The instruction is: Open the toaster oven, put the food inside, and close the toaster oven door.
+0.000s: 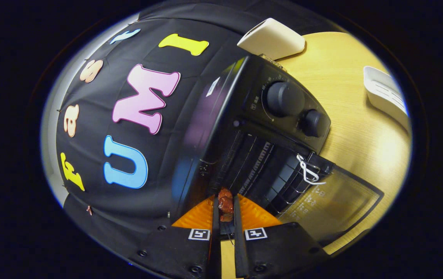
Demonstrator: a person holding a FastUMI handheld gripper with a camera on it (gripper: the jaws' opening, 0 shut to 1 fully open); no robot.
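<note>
Already the black toaster oven (283, 116) on the pale wooden desk (357, 128) stands with its glass door (333, 201) dropped open, while the gripper (226, 211), jaws clenched on the reddish-brown glazed food morsel (225, 203), waits at its mouth, insertion and closing remaining.

A pale wooden worktop (357, 128) with a fine grain carries the scene, lit brightly toward its far side. On it a white, smooth, rounded-cornered box-like object (272, 38) sits near the black cloth wall (101, 193). Well apart from it, another white object (385, 95) with fine ribbed lines across its surface rests on the wood.
</note>
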